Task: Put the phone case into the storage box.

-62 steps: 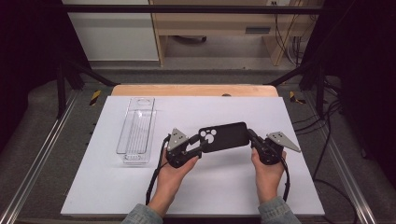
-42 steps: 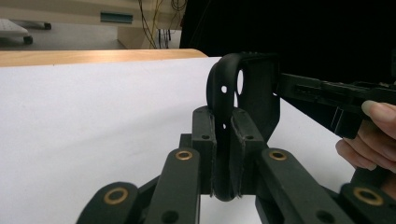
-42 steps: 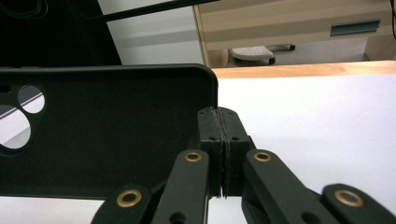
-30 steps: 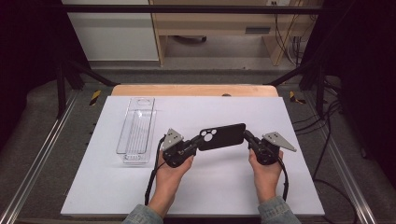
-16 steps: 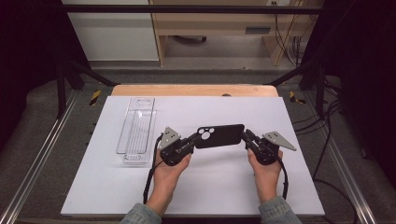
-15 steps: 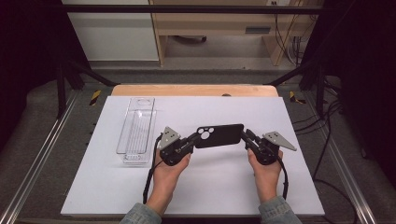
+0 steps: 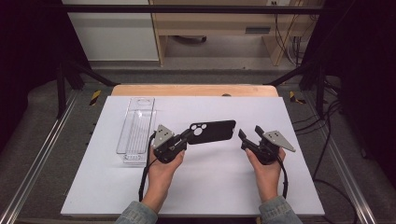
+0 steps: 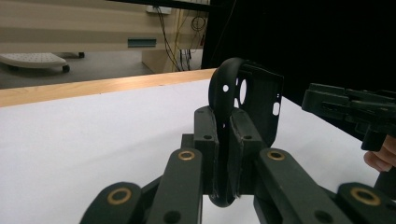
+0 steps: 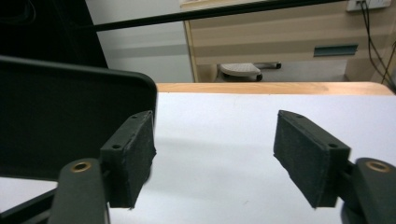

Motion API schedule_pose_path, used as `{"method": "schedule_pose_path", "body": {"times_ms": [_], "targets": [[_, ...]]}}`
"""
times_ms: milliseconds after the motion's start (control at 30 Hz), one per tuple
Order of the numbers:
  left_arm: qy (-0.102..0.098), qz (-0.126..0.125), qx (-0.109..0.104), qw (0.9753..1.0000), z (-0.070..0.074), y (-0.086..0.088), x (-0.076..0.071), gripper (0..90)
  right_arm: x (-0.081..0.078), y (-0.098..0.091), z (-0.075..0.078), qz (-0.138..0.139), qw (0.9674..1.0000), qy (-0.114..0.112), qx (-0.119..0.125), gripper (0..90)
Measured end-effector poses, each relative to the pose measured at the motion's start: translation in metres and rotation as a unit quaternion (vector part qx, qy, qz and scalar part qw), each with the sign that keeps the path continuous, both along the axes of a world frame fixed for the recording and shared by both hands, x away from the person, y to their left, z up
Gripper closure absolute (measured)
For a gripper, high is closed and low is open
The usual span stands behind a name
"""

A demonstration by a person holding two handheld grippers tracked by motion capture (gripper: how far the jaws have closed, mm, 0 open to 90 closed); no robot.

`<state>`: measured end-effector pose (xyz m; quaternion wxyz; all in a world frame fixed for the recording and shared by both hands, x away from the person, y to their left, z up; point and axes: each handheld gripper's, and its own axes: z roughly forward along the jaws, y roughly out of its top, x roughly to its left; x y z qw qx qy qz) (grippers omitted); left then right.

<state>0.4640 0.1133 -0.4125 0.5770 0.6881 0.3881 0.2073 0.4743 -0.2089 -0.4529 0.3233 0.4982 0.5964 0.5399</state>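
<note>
A black phone case (image 7: 212, 132) with round camera cutouts hangs just above the white table. My left gripper (image 7: 188, 137) is shut on its left end. In the left gripper view the jaws (image 8: 223, 140) pinch the case's (image 8: 254, 95) curved edge, and the case stands on its side. My right gripper (image 7: 250, 134) sits just right of the case's free end, apart from it. Its jaws have just been opening and nothing is between them. In the right gripper view the pads (image 9: 133, 151) stand wide around the gap (image 9: 219, 149), with the case (image 9: 70, 121) off to the left.
A clear plastic tray (image 7: 135, 130) lies on the white tabletop (image 7: 210, 186), left of my left gripper. A wooden strip (image 7: 194, 89) runs along the far edge. Metal rails and cables (image 7: 327, 135) flank the table on both sides.
The right gripper has let go of the case's right end and opened. The left gripper has drawn the case slightly to the left.
</note>
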Motion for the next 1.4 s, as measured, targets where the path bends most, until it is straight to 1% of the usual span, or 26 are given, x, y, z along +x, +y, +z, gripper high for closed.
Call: {"method": "schedule_pose_path", "body": {"times_ms": [67, 100, 200, 267, 300, 400, 433, 467, 533, 600, 767, 800, 833, 900, 933, 1000, 1033, 1067, 1100, 1133, 1167, 1200, 1233, 1300, 1333, 1400], "targets": [[-0.001, 0.001, 0.000, 1.0000, 0.001, 0.002, 0.000, 83.0, 0.000, 0.000, 0.000, -0.002, 1.0000, 0.001, -0.001, 25.5], [-0.002, 0.001, 0.001, 1.0000, 0.002, 0.004, 0.000, 83.0, 0.002, 0.001, -0.002, 0.004, 0.9999, 0.011, -0.004, 23.4], [-0.003, 0.002, 0.001, 1.0000, 0.003, 0.006, 0.000, 83.0, 0.003, 0.001, -0.002, 0.011, 0.9998, 0.018, -0.004, 20.8], [-0.004, 0.004, 0.002, 1.0000, 0.004, 0.010, 0.000, 83.0, 0.004, 0.002, -0.002, 0.016, 0.9997, 0.016, -0.008, 19.0], [-0.006, 0.006, 0.004, 1.0000, 0.005, 0.013, 0.000, 83.0, 0.003, 0.004, -0.002, 0.014, 0.9997, 0.013, -0.017, 17.2], [-0.008, 0.008, 0.006, 0.9999, 0.007, 0.016, 0.000, 83.0, 0.003, 0.005, -0.003, 0.012, 0.9995, 0.011, -0.026, 16.7], [-0.010, 0.008, 0.006, 0.9999, 0.008, 0.018, -0.001, 83.0, 0.002, 0.006, -0.002, 0.020, 0.9992, 0.012, -0.032, 19.3], [-0.011, 0.008, 0.007, 0.9999, 0.009, 0.020, -0.001, 83.0, 0.002, 0.006, -0.002, 0.020, 0.9992, 0.012, -0.032, 19.3], [-0.015, 0.007, 0.011, 0.9998, 0.012, 0.025, -0.002, 83.1, -0.001, 0.006, 0.001, 0.032, 0.9990, 0.004, -0.032, 17.2], [-0.017, 0.009, 0.014, 0.9997, 0.015, 0.028, -0.003, 83.1, -0.002, 0.008, 0.002, 0.042, 0.9981, 0.002, -0.045, 14.7], [-0.020, 0.010, 0.018, 0.9996, 0.023, 0.037, -0.004, 83.1, -0.002, 0.011, 0.000, 0.045, 0.9972, 0.004, -0.060, 13.6], [-0.025, 0.009, 0.025, 0.9993, 0.028, 0.041, -0.004, 83.1, -0.003, 0.012, -0.001, 0.047, 0.9965, 0.007, -0.069, 12.2], [-0.025, 0.009, 0.025, 0.9993, 0.028, 0.041, -0.004, 83.1, -0.003, 0.012, -0.001, 0.047, 0.9965, 0.007, -0.069, 12.2], [-0.044, 0.012, 0.049, 0.9978, 0.038, 0.049, -0.004, 83.1, -0.002, 0.013, -0.002, 0.045, 0.9964, 0.004, -0.071, 12.1], [-0.044, 0.012, 0.049, 0.9978, 0.038, 0.049, -0.004, 83.1, -0.002, 0.013, -0.002, 0.042, 0.9962, 0.003, -0.076, 12.3], [-0.052, 0.013, 0.063, 0.9966, 0.044, 0.054, -0.004, 83.1, -0.002, 0.014, -0.003, 0.038, 0.9959, 0.002, -0.082, 12.3], [-0.054, 0.013, 0.072, 0.9959, 0.047, 0.057, -0.005, 83.1, -0.001, 0.015, -0.005, 0.033, 0.9954, -0.002, -0.090, 12.5], [-0.054, 0.013, 0.072, 0.9959, 0.047, 0.057, -0.005, 83.1, -0.001, 0.015, -0.005, 0.033, 0.9954, -0.002, -0.090, 12.5], [-0.056, 0.012, 0.083, 0.9949, 0.052, 0.061, -0.006, 83.1, -0.002, 0.017, -0.003, 0.026, 0.9943, -0.019, -0.102, 13.5], [-0.056, 0.012, 0.083, 0.9949, 0.052, 0.061, -0.006, 83.0, -0.002, 0.017, -0.003, 0.026, 0.9943, -0.019, -0.102, 13.5], [-0.057, 0.011, 0.089, 0.9944, 0.055, 0.063, -0.006, 83.1, -0.003, 0.018, -0.002, 0.026, 0.9928, -0.033, -0.113, 14.4], [-0.057, 0.011, 0.089, 0.9944, 0.055, 0.063, -0.006, 83.1, -0.003, 0.018, -0.002, 0.026, 0.9928, -0.033, -0.113, 14.4], [-0.057, 0.010, 0.095, 0.9938, 0.058, 0.066, -0.006, 83.1, -0.003, 0.020, -0.002, 0.028, 0.9914, -0.040, -0.121, 14.3], [-0.059, 0.012, 0.103, 0.9928, 0.062, 0.068, -0.007, 83.1, -0.004, 0.022, -0.002, 0.036, 0.9910, -0.040, -0.123, 14.3], [-0.059, 0.012, 0.103, 0.9928, 0.062, 0.068, -0.007, 83.1, -0.004, 0.022, -0.002, 0.036, 0.9910, -0.040, -0.123, 14.3], [-0.061, 0.012, 0.112, 0.9917, 0.067, 0.072, -0.007, 83.1, -0.005, 0.022, -0.001, 0.042, 0.9913, -0.041, -0.118, 14.4]]}}
